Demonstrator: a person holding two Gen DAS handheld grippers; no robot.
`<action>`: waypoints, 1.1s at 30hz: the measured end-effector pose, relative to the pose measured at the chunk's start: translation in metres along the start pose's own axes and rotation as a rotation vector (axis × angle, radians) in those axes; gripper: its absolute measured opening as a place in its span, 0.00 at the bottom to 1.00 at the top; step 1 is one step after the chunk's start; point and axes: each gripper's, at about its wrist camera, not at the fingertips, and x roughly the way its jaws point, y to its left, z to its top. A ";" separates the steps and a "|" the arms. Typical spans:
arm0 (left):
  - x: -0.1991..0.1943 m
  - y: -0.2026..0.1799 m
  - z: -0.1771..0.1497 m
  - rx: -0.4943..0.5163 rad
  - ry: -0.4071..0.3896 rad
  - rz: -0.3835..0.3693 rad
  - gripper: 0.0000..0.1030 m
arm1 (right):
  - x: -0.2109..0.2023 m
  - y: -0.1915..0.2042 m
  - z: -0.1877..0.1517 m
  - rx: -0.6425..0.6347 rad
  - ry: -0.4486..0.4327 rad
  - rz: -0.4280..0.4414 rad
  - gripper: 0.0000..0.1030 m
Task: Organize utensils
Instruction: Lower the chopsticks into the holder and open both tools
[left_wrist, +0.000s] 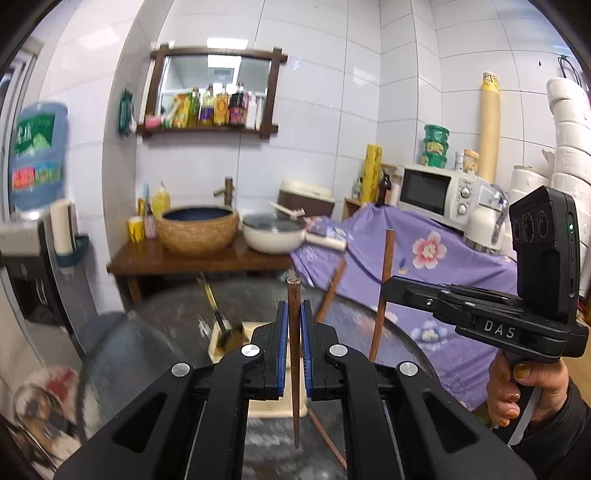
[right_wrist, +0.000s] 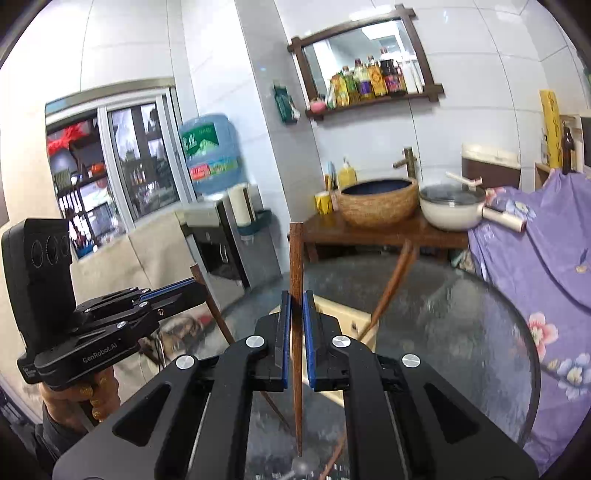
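My left gripper (left_wrist: 294, 308) is shut on a brown wooden chopstick (left_wrist: 294, 369), held upright above the round glass table (left_wrist: 402, 343). My right gripper (right_wrist: 296, 301) is shut on a second brown chopstick (right_wrist: 296, 332), also upright. Each gripper shows in the other's view: the right one (left_wrist: 386, 291) with its chopstick (left_wrist: 382, 291), the left one (right_wrist: 197, 288) with its chopstick (right_wrist: 216, 314). A cream utensil holder (left_wrist: 225, 339) (right_wrist: 351, 317) stands on the table below; more chopsticks (right_wrist: 391, 284) (left_wrist: 332, 291) lean in it, and a gold-handled utensil (left_wrist: 218, 314).
Behind the table a wooden stand (left_wrist: 199, 262) carries a woven basin (left_wrist: 199, 229) and a white lidded pan (left_wrist: 275, 236). A purple flowered cloth (left_wrist: 424, 258) covers furniture at the right, with a microwave (left_wrist: 436, 192). A water dispenser with a blue bottle (right_wrist: 210, 151) stands at the left.
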 end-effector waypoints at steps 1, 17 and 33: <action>-0.001 0.000 0.011 0.012 -0.016 0.015 0.07 | -0.001 0.001 0.014 -0.005 -0.025 -0.002 0.07; 0.057 0.022 0.070 -0.006 -0.059 0.136 0.07 | 0.070 -0.010 0.050 -0.055 -0.112 -0.152 0.07; 0.113 0.041 -0.015 -0.062 0.106 0.115 0.07 | 0.112 -0.030 -0.029 -0.039 0.006 -0.189 0.07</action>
